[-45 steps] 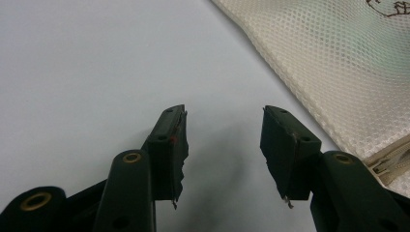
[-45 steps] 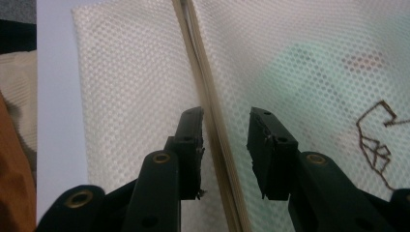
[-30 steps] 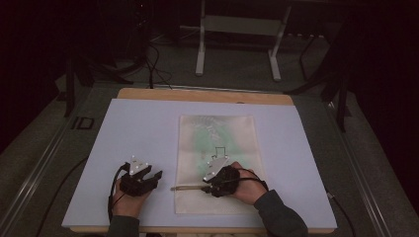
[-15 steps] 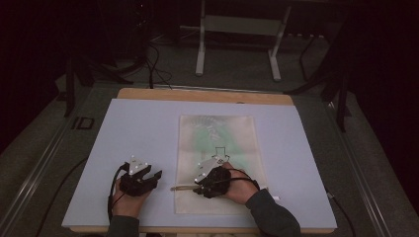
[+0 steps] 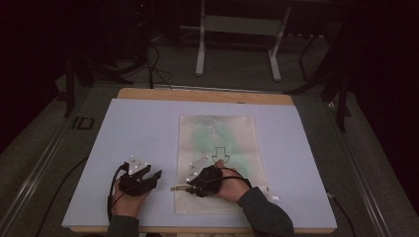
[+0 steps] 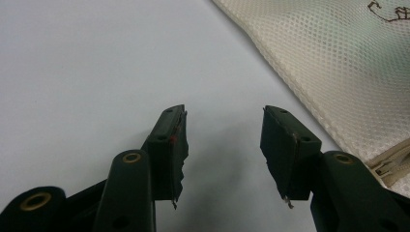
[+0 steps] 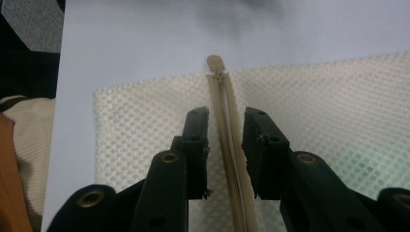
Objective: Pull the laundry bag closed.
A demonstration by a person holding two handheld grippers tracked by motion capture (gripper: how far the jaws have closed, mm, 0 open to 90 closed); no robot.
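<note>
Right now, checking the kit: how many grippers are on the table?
2: the left gripper on bare mat, the right gripper over the mesh bag.

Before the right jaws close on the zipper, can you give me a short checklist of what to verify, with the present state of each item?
1. Zipper lies between the jaws of the right gripper: ok; it runs up the gap between them.
2. Jaws pressing on it: not ok; they have just been closing, but a gap shows on each side.
3. Zipper end in view: ok; it ends at the edge of the mesh bag, ahead of the jaws.
4. Bag lies flat on the table: ok.
5. Left gripper open and holding nothing: ok; it is over bare table beside the bag.
6. Where the slider sits: cannot tell.
</note>
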